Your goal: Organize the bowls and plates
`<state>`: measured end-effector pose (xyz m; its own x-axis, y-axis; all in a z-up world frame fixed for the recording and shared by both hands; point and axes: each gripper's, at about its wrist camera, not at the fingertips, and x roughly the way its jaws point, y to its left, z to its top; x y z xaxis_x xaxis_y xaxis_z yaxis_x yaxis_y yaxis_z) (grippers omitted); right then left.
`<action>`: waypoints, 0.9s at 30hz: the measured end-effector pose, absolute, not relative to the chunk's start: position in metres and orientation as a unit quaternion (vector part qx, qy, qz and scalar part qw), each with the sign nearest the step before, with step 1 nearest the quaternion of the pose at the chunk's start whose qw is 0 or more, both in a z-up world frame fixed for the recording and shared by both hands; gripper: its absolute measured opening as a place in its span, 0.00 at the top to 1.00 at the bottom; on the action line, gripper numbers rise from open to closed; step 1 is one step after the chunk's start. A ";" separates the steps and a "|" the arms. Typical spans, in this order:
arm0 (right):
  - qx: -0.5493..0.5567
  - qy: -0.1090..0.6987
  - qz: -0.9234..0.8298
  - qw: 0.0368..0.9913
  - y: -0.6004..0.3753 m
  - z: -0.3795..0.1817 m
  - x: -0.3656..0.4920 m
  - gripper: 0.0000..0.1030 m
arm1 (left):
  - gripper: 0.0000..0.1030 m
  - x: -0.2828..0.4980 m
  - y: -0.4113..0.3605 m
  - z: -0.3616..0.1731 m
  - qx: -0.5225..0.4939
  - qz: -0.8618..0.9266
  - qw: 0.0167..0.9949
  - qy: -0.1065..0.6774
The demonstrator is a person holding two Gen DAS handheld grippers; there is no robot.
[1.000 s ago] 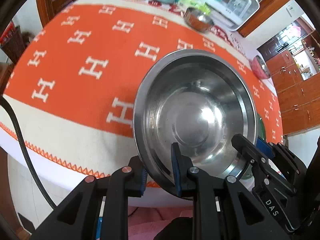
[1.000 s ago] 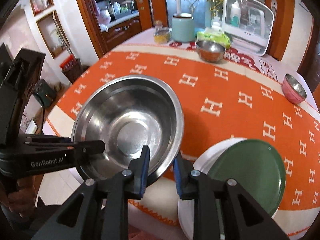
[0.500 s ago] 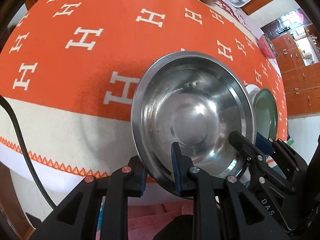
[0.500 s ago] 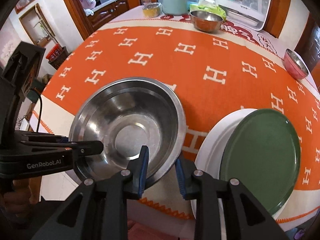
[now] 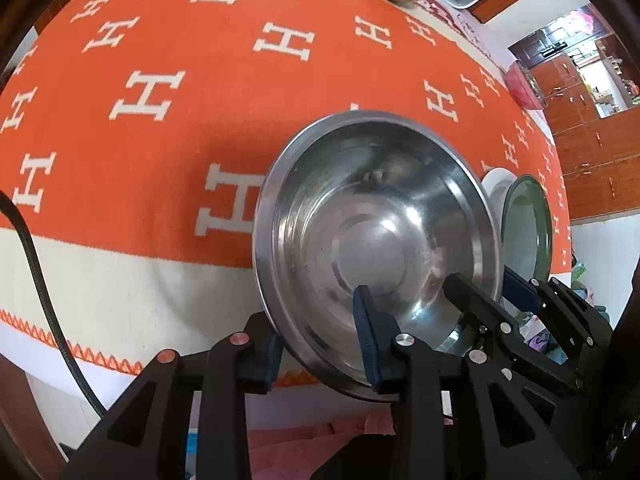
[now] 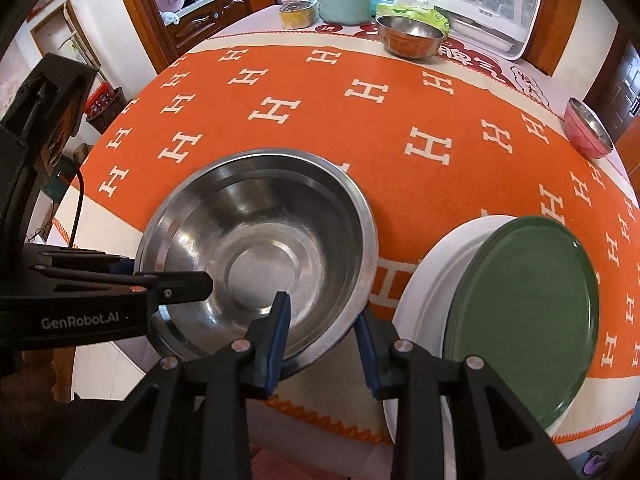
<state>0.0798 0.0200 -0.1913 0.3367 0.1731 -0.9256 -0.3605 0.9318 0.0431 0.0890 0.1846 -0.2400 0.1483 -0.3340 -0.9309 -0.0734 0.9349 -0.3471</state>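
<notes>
Lowered over the last second: big steel bowl (image 6: 260,256) now near the worktop (image 6: 360,120) edge, orange cloth filling far more of both views than before. Gripped from two sides. Left tongs (image 5: 320,344) clamped on the near rim, one pad inside, one outside. Right tongs (image 6: 322,336) likewise pinched on the rim at about 4 o'clock, wall between the pads. Whether the base touches the cloth yet: cannot tell. Green plate (image 6: 520,320) stacked on a white plate (image 6: 424,272) at 3 o'clock, just beside the bowl. Small steel bowl (image 6: 412,36) at 12 o'clock and pink bowl (image 6: 588,132) at 2 o'clock, well apart. Probably a set-down under way, release next.
</notes>
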 end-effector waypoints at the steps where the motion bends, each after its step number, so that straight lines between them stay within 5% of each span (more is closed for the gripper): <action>1: -0.087 0.551 0.161 0.814 0.020 -0.191 0.079 0.64 | 0.66 0.089 0.184 -0.238 -0.151 -0.085 0.746 0.643; 4: -0.088 0.543 0.159 0.820 0.018 -0.186 0.077 0.59 | 0.47 0.089 0.183 -0.230 -0.134 -0.075 0.762 0.629; 10: -0.095 0.518 0.151 0.837 0.013 -0.175 0.072 0.52 | 0.34 0.084 0.188 -0.218 -0.137 -0.075 0.785 0.600; 27: -0.062 0.436 0.110 0.891 -0.082 -0.129 0.070 0.51 | 0.21 0.085 0.148 -0.154 -0.130 -0.031 0.837 0.531</action>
<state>0.0697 -0.0821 -0.1293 0.5959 0.1416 -0.7905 -0.2490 0.9684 -0.0142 0.0849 0.1481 -0.1542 0.4349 -0.1896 -0.8803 -0.0868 0.9642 -0.2506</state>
